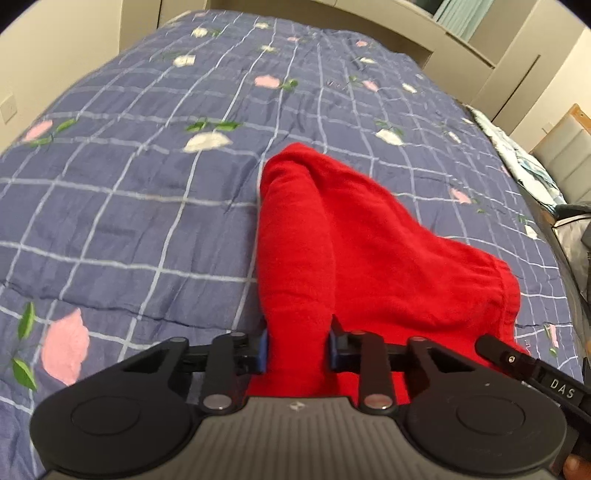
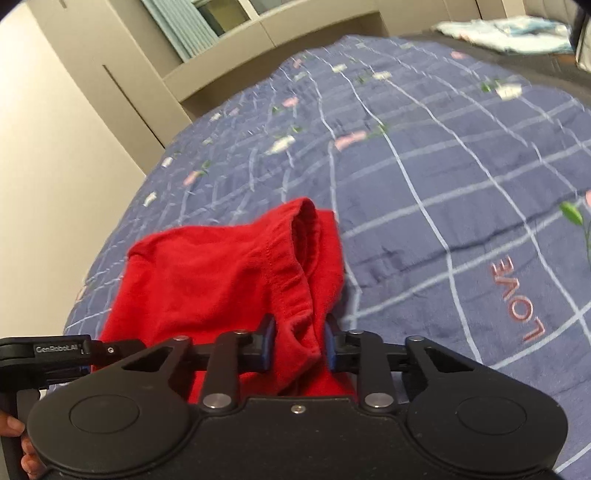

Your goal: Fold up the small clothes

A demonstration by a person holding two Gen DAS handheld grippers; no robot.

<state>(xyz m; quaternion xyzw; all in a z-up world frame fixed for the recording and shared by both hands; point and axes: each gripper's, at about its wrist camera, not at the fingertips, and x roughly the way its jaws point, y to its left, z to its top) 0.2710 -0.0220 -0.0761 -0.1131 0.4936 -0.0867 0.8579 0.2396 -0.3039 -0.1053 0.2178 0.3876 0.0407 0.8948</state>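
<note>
A small red garment (image 1: 354, 251) hangs bunched between both grippers above a blue checked bedspread (image 1: 147, 184). My left gripper (image 1: 298, 343) is shut on one end of the cloth, a thick fold pinched between its blue pads. In the right wrist view my right gripper (image 2: 300, 343) is shut on the hemmed edge of the same red garment (image 2: 221, 273). The right gripper's black body (image 1: 532, 373) shows at the lower right of the left wrist view. The left gripper's body (image 2: 55, 354) shows at the left of the right wrist view.
The bedspread (image 2: 443, 177) with flower prints and the word LOVE (image 2: 517, 299) covers the bed. Beige cupboards (image 2: 92, 74) stand beyond the bed's far edge. Folded pale cloth (image 2: 509, 29) lies at the far corner. A padded chair (image 1: 569, 162) stands at right.
</note>
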